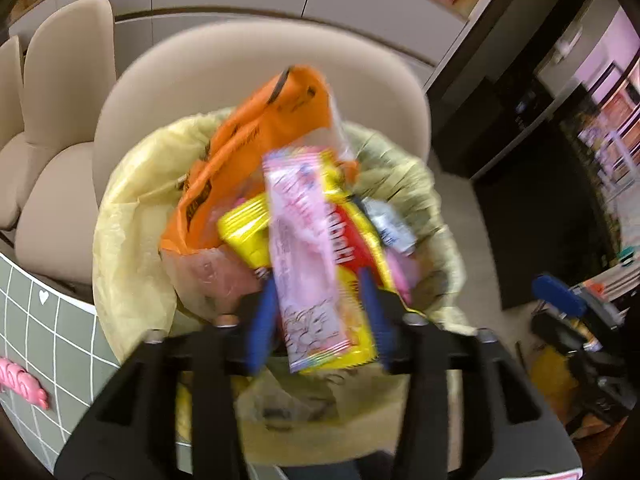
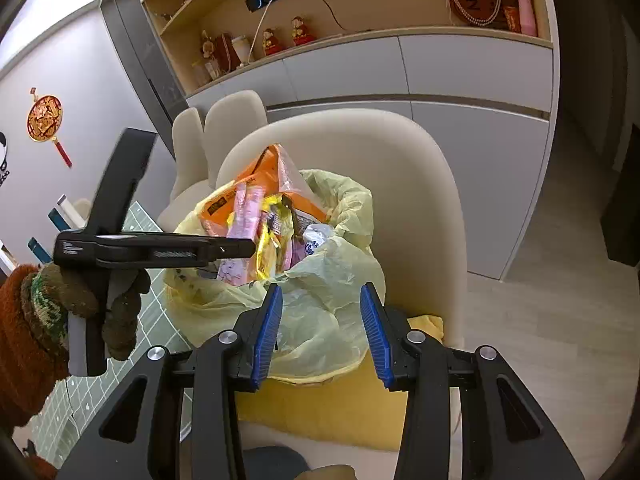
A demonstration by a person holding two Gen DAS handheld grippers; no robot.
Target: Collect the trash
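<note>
Loosely, wrappers [image 1: 320, 280] between left fingers [image 1: 260, 320].

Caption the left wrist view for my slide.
Left gripper drops pink and yellow wrappers into the full trash bag.

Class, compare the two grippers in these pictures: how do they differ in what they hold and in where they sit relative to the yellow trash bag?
The left gripper has a pink and yellow wrapper between its fingers; the right gripper holds nothing, its fingers wide apart. The left gripper sits over the mouth of the yellow trash bag, among the wrappers; the right gripper hangs back on the bag's near side. Both have blue finger pads on black frames.
</note>
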